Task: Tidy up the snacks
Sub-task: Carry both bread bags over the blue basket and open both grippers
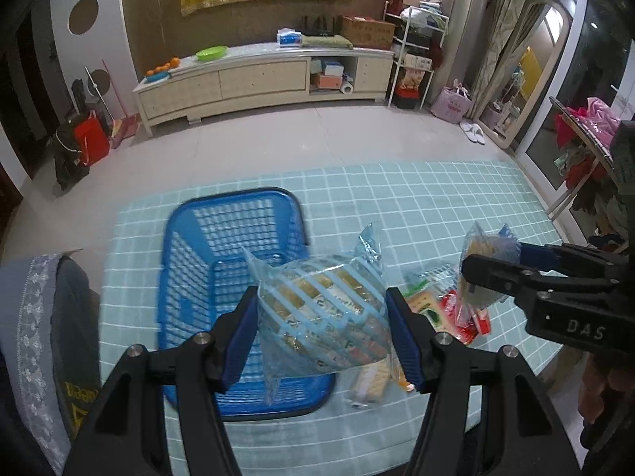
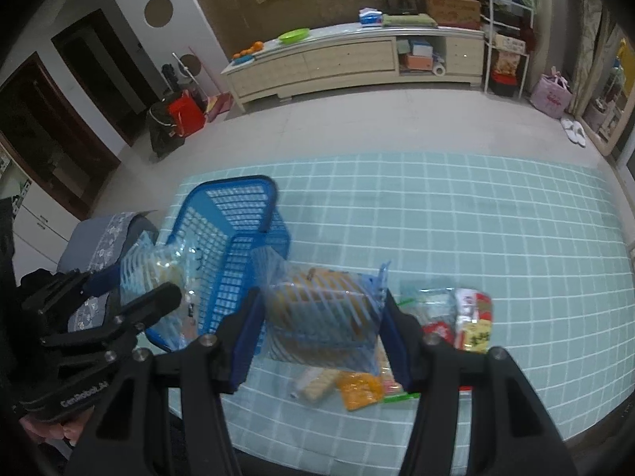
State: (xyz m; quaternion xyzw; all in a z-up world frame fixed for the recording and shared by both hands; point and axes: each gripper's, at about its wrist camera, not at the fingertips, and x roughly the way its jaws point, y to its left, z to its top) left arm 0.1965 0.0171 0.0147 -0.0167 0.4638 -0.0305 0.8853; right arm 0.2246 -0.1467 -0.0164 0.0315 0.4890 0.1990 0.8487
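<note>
My left gripper (image 1: 323, 331) is shut on a clear, blue-striped bag of biscuits (image 1: 325, 313), held in the air over the near right corner of the blue plastic basket (image 1: 198, 261). My right gripper (image 2: 321, 333) is shut on a second blue-striped biscuit bag (image 2: 325, 317), lifted above the snack pile. In the left wrist view that right gripper (image 1: 476, 277) enters from the right with its bag (image 1: 488, 246). In the right wrist view the left gripper (image 2: 158, 297) shows at the left with its bag (image 2: 158, 273) in front of the basket (image 2: 238, 238).
Loose snacks lie on the teal checked tablecloth (image 1: 436, 206): a red packet (image 2: 472, 317), an orange packet (image 2: 361, 390), a pale wafer pack (image 2: 317, 384). A grey lace-trimmed cushion (image 1: 35, 317) sits left of the basket. A low cabinet (image 1: 262, 79) stands across the floor.
</note>
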